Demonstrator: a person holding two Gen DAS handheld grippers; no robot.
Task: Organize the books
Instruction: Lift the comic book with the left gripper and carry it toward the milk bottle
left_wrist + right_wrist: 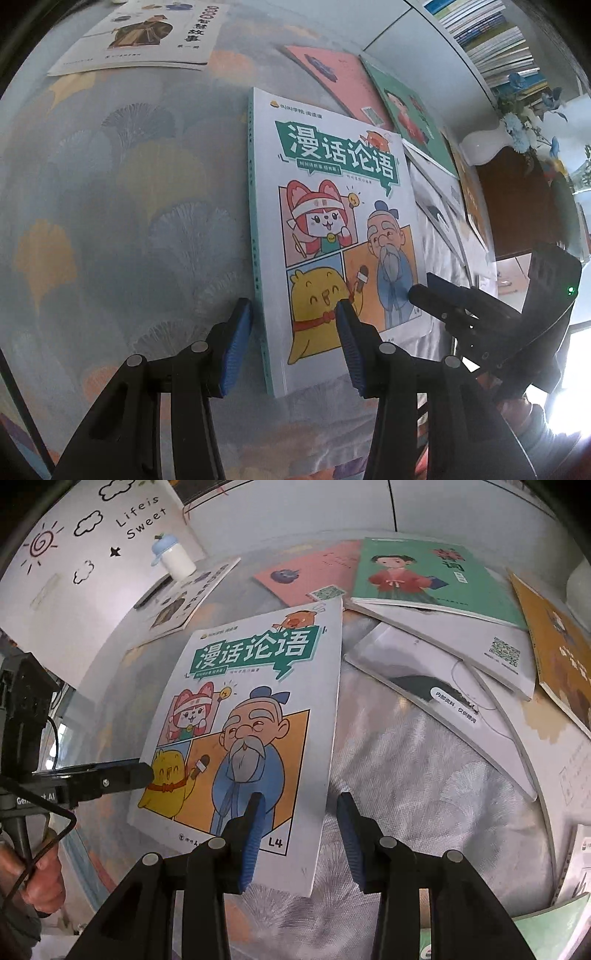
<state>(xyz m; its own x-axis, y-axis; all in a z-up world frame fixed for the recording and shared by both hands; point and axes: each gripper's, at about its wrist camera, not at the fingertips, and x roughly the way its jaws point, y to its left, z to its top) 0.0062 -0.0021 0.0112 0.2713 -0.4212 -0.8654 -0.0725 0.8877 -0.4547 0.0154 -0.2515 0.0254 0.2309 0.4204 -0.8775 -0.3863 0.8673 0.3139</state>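
Note:
A white comic-cover book with a green title banner (332, 221) lies flat on the patterned tablecloth; it also shows in the right wrist view (255, 709). My left gripper (293, 317) is open and straddles its spine edge near the bottom corner. My right gripper (299, 812) is open and straddles the book's opposite long edge near its lower corner. The right gripper shows in the left wrist view (443, 299); the left gripper shows in the right wrist view (122, 775).
A pink book (314, 572), a green book (436, 576), white booklets (443, 686) and an orange book (561, 653) lie overlapped beyond. Another white book (140, 37) lies far left. A shelf of books (487, 37) and a white vase (484, 144) stand right. A small bottle (175, 557) stands by a whiteboard.

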